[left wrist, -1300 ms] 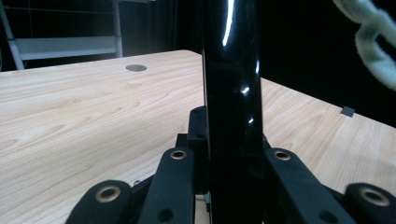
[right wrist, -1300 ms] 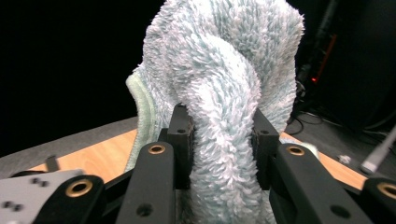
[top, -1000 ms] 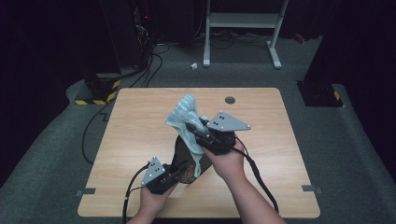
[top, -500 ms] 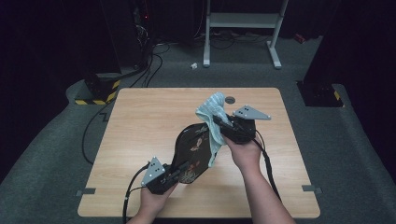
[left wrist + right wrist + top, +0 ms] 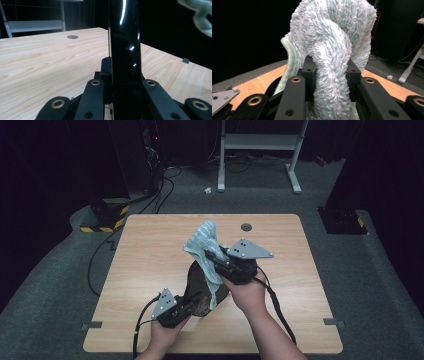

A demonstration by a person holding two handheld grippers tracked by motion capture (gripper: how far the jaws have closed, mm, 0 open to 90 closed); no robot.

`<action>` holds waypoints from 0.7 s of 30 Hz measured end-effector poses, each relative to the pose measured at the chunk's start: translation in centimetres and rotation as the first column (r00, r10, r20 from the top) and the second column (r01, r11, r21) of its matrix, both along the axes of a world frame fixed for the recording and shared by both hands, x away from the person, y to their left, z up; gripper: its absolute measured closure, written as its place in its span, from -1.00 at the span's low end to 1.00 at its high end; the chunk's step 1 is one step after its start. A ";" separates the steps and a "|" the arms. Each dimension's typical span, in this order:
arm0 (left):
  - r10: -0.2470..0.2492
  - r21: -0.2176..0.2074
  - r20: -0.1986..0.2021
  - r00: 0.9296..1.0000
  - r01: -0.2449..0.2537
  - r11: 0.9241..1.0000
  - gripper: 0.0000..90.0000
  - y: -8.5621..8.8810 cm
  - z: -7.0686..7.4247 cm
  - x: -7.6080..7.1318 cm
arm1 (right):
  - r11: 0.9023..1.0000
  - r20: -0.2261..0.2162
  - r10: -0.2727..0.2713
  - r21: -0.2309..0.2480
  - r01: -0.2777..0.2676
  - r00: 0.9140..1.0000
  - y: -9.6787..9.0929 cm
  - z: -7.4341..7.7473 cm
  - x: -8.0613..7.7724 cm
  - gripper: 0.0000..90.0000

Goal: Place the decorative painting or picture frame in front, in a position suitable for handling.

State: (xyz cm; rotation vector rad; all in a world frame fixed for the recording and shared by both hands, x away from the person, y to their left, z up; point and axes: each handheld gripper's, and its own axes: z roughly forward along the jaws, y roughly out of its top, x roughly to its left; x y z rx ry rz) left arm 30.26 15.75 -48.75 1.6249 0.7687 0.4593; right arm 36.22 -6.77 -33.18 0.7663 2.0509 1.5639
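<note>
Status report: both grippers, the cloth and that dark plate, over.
Left gripper shut on plate, edge up. Right gripper shut on cloth, against the plate. Nothing in the way.

We find the light wooden table [image 5: 150, 270] bare on its left, far and right sides, so a hand could pass freely there. Near the middle, a glossy dark oval plate [image 5: 200, 287] stands on edge with a fluffy pale-blue cloth [image 5: 205, 245] draped over it, blocking the way across.

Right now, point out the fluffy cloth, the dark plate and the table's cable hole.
fluffy cloth [image 5: 332, 50], right gripper view, its bunched pile.
dark plate [image 5: 125, 50], left gripper view, its glossy face.
cable hole [image 5: 246, 227], high view, its centre.
</note>
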 end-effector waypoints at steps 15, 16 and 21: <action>-0.001 -0.011 -0.013 1.000 0.001 1.000 0.78 -0.1 0.1 0.2 | 0.994 -0.088 -0.107 0.001 0.108 0.990 -3.4 -2.3 2.4 0.54; -0.001 -0.011 -0.013 1.000 0.001 1.000 0.78 -0.1 0.1 0.2 | 0.994 -0.088 -0.107 0.001 0.108 0.990 -3.4 -2.3 2.4 0.54; -0.001 -0.009 -0.015 1.000 0.001 1.000 0.78 -0.1 0.1 0.3 | 0.992 -0.087 -0.126 -0.009 0.126 0.988 -4.0 -2.5 2.5 0.54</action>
